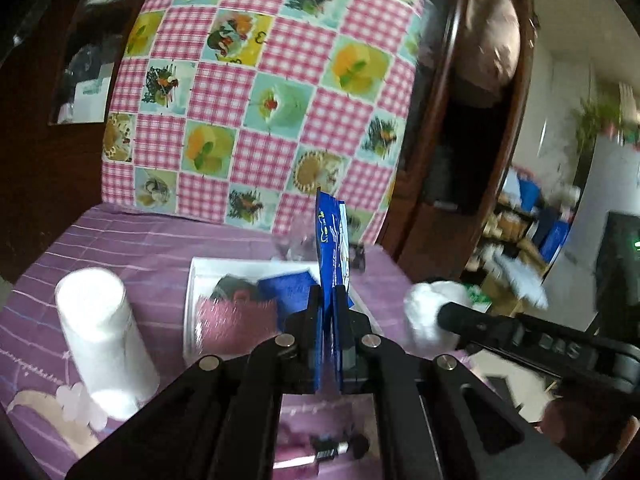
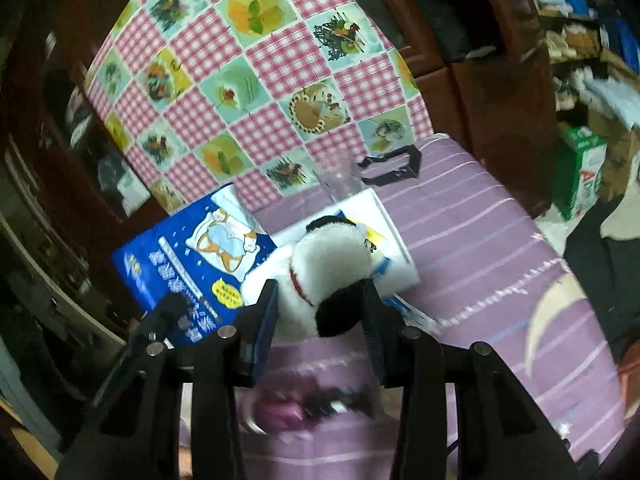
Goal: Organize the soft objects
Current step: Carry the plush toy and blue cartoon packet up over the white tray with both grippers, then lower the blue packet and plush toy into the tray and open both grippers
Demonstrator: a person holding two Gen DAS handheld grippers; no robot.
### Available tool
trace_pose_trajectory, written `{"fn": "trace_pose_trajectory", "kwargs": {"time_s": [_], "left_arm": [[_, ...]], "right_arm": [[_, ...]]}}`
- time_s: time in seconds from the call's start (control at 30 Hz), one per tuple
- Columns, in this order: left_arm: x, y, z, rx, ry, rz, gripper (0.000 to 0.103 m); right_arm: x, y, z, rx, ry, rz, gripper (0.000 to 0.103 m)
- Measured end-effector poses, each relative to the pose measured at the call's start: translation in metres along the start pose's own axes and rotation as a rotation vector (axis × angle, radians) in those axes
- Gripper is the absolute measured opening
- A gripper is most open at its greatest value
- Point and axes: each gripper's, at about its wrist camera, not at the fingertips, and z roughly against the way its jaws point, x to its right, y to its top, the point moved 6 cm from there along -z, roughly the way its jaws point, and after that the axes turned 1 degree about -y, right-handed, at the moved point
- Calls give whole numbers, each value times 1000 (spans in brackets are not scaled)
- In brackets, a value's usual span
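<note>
While you hold both grippers above the white tray [image 1: 192, 300], this is how things stand:

Left gripper [image 1: 329, 294]: your jaws are pinched tight on the blue packet [image 1: 332, 240], which stands upright on edge between them, above the tray's right half.
Right gripper [image 2: 320, 300]: your jaws are part-way apart and clamp the black-and-white plush dog [image 2: 324, 268] from both sides, its head poking forward past the fingertips, over the tray's near corner.
Inside the tray: a pink fuzzy item [image 1: 236, 320] and a folded blue cloth [image 1: 288, 288].
Left of the tray: a white roll [image 1: 100, 332] on the purple striped cover [image 1: 140, 240].
Behind the tray: a pink checked cloth [image 1: 260, 80], hanging upright.
</note>
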Motion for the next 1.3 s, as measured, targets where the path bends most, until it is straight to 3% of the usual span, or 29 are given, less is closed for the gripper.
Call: {"fn": "trace_pose_trajectory", "kwargs": {"time_s": [0.13, 0.3, 0.43, 0.53, 0.6, 0.77, 0.9, 1.1, 1.3], "left_arm": [[-15, 26, -18, 36, -29, 103, 3], [-33, 34, -62, -32, -102, 256, 3], [-39, 24, -89, -96, -96, 283, 3], [-41, 7, -110, -187, -103, 258, 3], [-44, -5, -123, -257, -101, 257, 3], [-52, -25, -140, -310, -82, 223, 3], [-57, -39, -156, -389, -125, 241, 3], [-65, -60, -175, -469, -21, 180, 3], [-82, -73, -183, -480, 121, 116, 4]], "right_arm": [[-3, 31, -23, -7, 59, -127, 42], [-7, 54, -50, -36, 111, -221, 42], [2, 55, -62, -6, 57, -206, 42], [15, 47, -78, -34, -1, -181, 42], [25, 45, -86, -53, -1, -223, 42], [35, 41, -94, -75, -6, -232, 42], [38, 38, -102, -81, -7, -216, 42], [54, 28, -128, -127, -107, -216, 42], [55, 21, -141, -153, -119, -207, 42]]}}
